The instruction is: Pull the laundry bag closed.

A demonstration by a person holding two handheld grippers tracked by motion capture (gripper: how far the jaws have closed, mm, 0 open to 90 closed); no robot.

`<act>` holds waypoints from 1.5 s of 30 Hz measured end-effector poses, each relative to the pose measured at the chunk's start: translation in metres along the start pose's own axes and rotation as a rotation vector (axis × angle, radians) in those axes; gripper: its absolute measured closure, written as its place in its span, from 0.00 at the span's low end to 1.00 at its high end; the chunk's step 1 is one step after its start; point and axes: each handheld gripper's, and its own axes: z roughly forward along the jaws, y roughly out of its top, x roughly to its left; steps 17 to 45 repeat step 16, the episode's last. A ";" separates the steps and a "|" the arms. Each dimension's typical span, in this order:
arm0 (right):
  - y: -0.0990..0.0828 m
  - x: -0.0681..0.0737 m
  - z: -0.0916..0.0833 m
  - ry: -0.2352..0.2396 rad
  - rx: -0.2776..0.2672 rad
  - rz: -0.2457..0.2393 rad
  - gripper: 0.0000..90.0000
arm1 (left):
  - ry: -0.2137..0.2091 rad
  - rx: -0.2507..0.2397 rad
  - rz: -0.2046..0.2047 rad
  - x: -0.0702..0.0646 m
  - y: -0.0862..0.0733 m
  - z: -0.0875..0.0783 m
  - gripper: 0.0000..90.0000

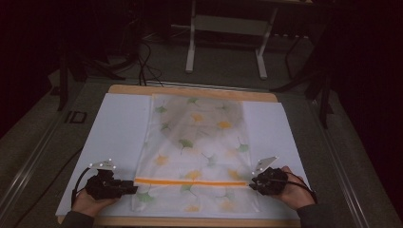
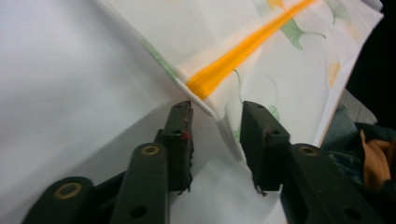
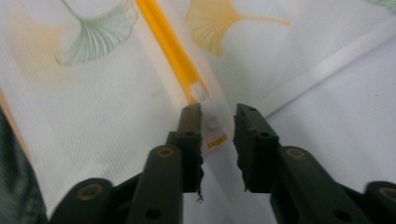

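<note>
A white mesh bag (image 1: 197, 152) printed with green and orange ginkgo leaves lies flat on a white sheet (image 1: 114, 137). An orange zipper stripe (image 1: 190, 182) crosses the bag near its front end. My left gripper (image 1: 134, 187) sits at the stripe's left end; in the left gripper view it (image 2: 215, 112) is open, with the bag's corner (image 2: 205, 100) reaching in between the jaws. My right gripper (image 1: 250, 183) sits at the stripe's right end; in the right gripper view it (image 3: 218, 112) is open around the zipper's end tab (image 3: 212, 126).
The sheet covers a wooden table (image 1: 190, 90) whose edge shows at the back and front. Beyond it on the grey floor stand a white frame's legs (image 1: 190, 52) and dark cables (image 1: 142, 61). Bare sheet lies to either side of the bag.
</note>
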 end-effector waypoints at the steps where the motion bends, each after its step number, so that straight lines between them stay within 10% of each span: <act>1: -0.002 -0.002 -0.002 0.004 -0.026 0.020 0.75 | 0.017 -0.015 -0.001 0.001 -0.001 -0.003 0.67; 7: -0.012 -0.011 -0.008 0.025 -0.143 0.136 0.66 | 0.148 -0.107 -0.008 0.005 -0.003 -0.017 0.59; 16: -0.028 -0.022 -0.001 -0.090 -0.252 0.353 0.62 | 0.361 -0.143 -0.019 0.013 -0.004 -0.013 0.59; 45: -0.028 -0.022 -0.001 -0.090 -0.252 0.353 0.62 | 0.361 -0.143 -0.019 0.013 -0.004 -0.013 0.59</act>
